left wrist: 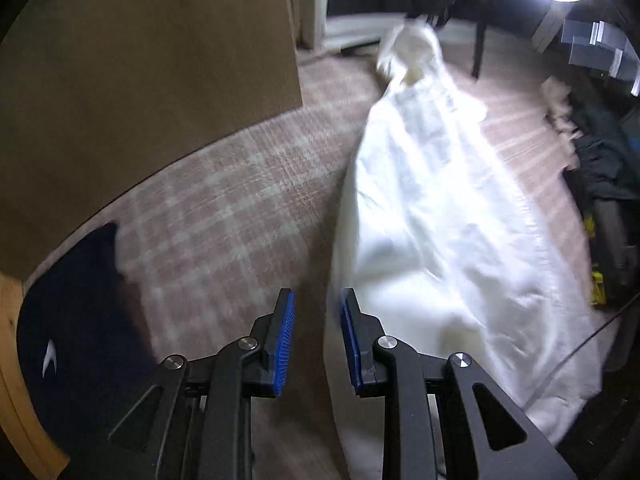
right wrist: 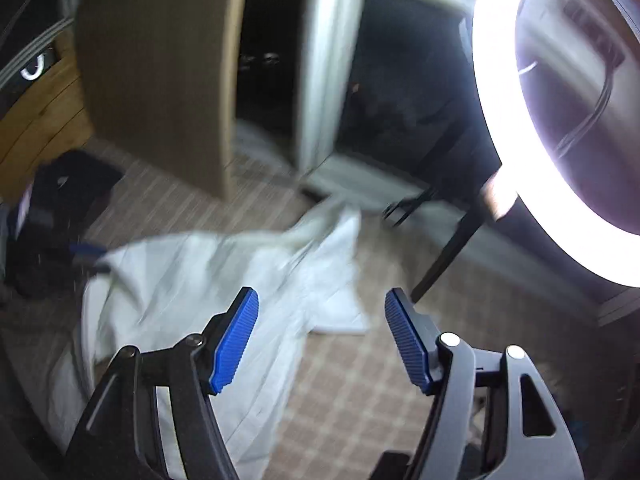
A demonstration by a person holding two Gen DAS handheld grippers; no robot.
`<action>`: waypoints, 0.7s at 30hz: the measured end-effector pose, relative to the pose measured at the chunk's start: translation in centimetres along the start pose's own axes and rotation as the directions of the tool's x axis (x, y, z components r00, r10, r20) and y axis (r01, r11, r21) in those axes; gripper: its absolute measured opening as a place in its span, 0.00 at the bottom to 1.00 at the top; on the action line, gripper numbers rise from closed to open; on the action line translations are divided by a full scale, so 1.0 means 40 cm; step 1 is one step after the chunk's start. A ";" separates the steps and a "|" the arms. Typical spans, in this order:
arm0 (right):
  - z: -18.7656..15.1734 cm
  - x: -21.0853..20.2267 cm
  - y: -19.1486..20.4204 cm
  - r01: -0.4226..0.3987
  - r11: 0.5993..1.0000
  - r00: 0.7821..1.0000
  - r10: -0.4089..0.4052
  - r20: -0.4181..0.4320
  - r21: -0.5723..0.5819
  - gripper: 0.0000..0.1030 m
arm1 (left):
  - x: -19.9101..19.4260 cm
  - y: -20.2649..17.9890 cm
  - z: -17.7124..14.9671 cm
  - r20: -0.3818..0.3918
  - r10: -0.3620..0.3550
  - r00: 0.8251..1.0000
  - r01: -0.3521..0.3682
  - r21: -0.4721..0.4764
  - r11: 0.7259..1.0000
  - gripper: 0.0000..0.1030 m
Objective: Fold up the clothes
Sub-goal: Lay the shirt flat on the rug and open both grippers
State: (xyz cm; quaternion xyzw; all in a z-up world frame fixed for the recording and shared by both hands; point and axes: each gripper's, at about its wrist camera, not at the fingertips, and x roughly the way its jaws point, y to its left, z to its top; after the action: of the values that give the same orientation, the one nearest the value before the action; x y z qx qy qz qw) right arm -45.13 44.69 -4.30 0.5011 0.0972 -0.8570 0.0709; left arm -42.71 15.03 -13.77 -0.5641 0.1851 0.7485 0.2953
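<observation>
left wrist view: my left gripper point(left wrist: 317, 300) sits with its blue-padded fingers point(left wrist: 285, 340) parted by a narrow gap, nothing pinched between them. just ahead and to the right of the tips lies the white garment point(left wrist: 432, 240), a long pale cloth stretched along the plaid surface point(left wrist: 224, 220), broad and softly creased near me and narrowing to a bunched, crumpled end at the far side. its near edge reaches the right finger; i cannot tell whether the two touch. a dark navy garment point(left wrist: 76, 320) with a small white mark rests at the lower left, well apart from the white one. a brown panel point(left wrist: 160, 60) stands upright at the far left, and dark clothing point(left wrist: 604, 168) is heaped at the right margin.

right wrist view: my right gripper point(right wrist: 322, 304) is spread wide, its ribbed blue pads point(right wrist: 234, 340) holding nothing. the white garment point(right wrist: 200, 264) lies below and left of it, rumpled, with a flap point(right wrist: 340, 312) spreading flat onto the plaid surface point(right wrist: 352, 392). the picture is motion-blurred, so finer fabric detail is unclear. a lit ring light point(right wrist: 496, 160) fills the upper right. the other gripper point(right wrist: 86, 254) shows faintly at the garment's left edge.
</observation>
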 end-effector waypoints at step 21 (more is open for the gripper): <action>-0.500 -0.467 -0.111 -0.137 0.941 0.980 0.085 0.177 0.308 0.63 | -0.141 -0.389 -0.677 -0.022 -0.189 0.982 0.189 0.027 0.982 0.26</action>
State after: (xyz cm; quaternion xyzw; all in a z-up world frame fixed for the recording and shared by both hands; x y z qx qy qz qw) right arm -20.10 54.19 2.87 0.4395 -0.0772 -0.8938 0.0451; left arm -11.60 8.98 -15.49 -0.5823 0.1443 0.7087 0.3713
